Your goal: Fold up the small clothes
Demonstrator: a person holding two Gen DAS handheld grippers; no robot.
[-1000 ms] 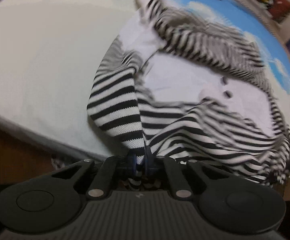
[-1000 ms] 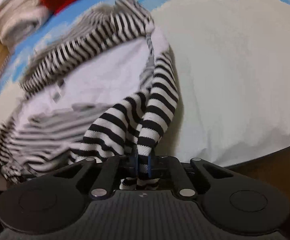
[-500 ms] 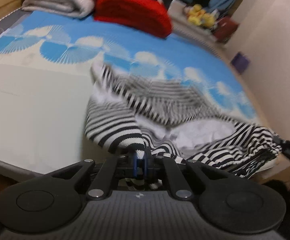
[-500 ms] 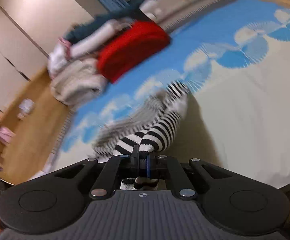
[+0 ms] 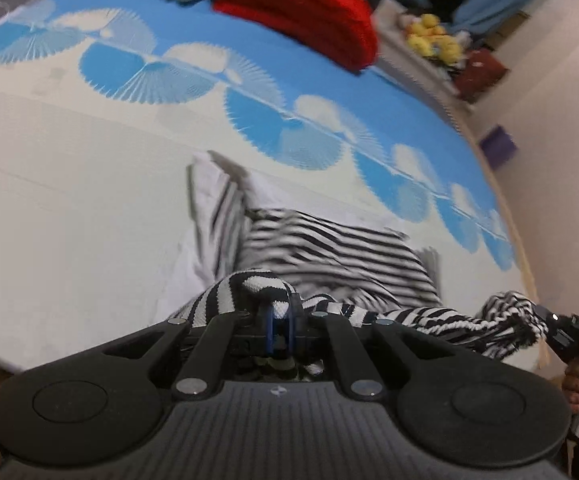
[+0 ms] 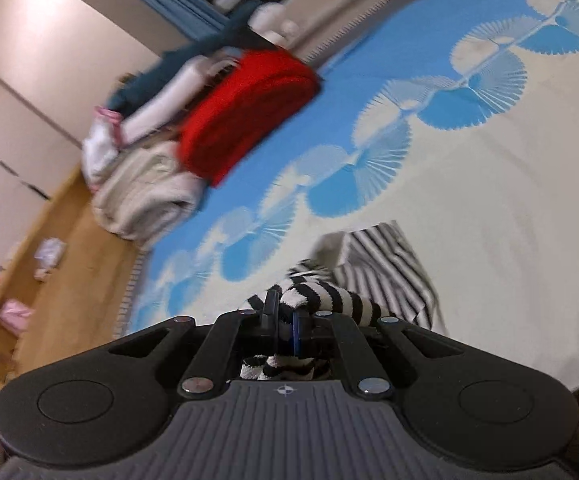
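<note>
A small black-and-white striped garment [image 5: 329, 248] hangs between my two grippers above a cream and blue patterned mat [image 5: 69, 184]. My left gripper [image 5: 279, 316] is shut on one striped edge of it. My right gripper [image 6: 285, 322] is shut on another striped edge [image 6: 329, 300]; it also shows at the right of the left wrist view [image 5: 545, 318] with the cloth bunched in it. The far part of the garment [image 6: 385, 264] lies on the mat, blurred by motion.
A red folded blanket [image 5: 297, 8] and a pile of pale and teal folded textiles [image 6: 149, 196] lie at the mat's far end. Yellow toys [image 5: 433, 36] sit on a ledge by the wall. A wooden floor [image 6: 61, 264] with small scattered items borders the mat.
Both grippers have lifted and tilted up, raising the gripped edges off the mat. The garment's far part has slid toward me and the room's far end has come into view.
</note>
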